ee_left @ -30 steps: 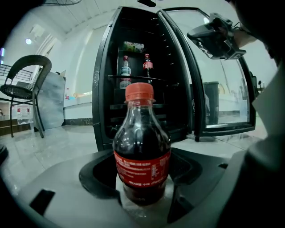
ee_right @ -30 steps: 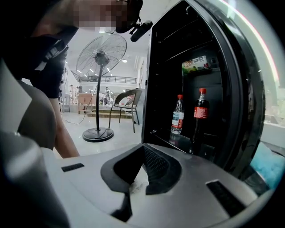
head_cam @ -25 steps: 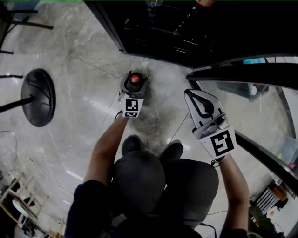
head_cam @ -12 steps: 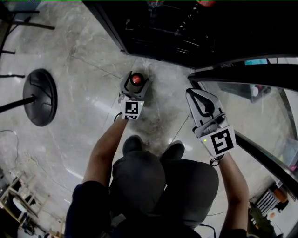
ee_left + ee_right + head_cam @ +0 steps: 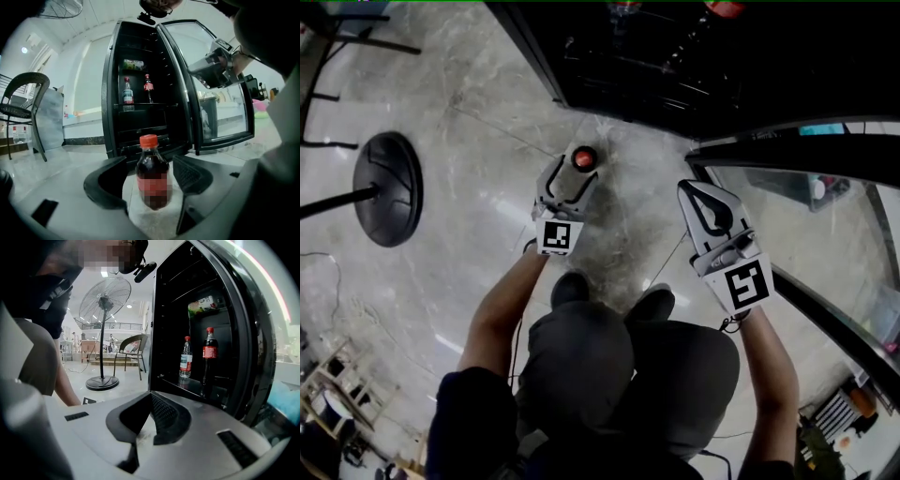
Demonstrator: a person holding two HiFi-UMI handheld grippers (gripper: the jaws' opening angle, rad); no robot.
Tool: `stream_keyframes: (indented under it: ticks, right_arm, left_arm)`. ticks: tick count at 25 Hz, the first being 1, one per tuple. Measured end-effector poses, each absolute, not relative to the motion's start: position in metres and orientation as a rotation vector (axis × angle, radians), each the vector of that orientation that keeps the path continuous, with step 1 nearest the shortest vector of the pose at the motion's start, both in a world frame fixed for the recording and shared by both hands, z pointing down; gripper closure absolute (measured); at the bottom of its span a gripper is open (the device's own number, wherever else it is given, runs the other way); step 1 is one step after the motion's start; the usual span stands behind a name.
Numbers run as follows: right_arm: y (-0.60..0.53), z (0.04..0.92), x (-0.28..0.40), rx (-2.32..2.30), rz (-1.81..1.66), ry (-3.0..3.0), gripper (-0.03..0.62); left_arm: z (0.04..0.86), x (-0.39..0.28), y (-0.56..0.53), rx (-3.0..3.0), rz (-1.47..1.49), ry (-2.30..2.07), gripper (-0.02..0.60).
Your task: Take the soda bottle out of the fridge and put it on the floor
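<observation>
The soda bottle [image 5: 152, 180], dark cola with a red cap [image 5: 584, 157], stands upright on the marble floor just in front of the open black fridge [image 5: 675, 66]. My left gripper [image 5: 572, 176] is open around it. In the left gripper view its jaws sit on either side of the bottle with a gap on each side. My right gripper [image 5: 705, 204] is shut and empty, held beside the fridge's glass door [image 5: 787, 164]. In the right gripper view its fingertips [image 5: 151, 397] meet.
Two more bottles stand on a fridge shelf [image 5: 127, 91] [image 5: 209, 350], with a green packet above [image 5: 201, 304]. A fan's round base [image 5: 386, 187] lies on the floor at left, and a chair [image 5: 21, 108] stands farther off. The person's shoes [image 5: 570, 289] are just behind the bottle.
My left gripper has opened and drawn back a little toward the person; the bottle's cap now shows ahead of its jaws. The right gripper has barely moved.
</observation>
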State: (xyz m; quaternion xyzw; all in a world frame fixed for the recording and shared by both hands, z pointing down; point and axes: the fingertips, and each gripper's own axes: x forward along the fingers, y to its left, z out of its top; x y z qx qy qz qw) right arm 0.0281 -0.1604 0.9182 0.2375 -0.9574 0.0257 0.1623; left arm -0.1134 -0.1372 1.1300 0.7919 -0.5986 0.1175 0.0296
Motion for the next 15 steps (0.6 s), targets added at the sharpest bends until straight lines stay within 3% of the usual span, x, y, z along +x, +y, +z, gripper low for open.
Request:
stream_keyframes:
  ticks: [15]
  right_arm:
    - [-0.165,0.926,0.029,0.725,0.062,-2.742,0.576]
  left_arm:
    - [1.036,-0.129,-0.124,2.482,0.216,-1.942,0.520]
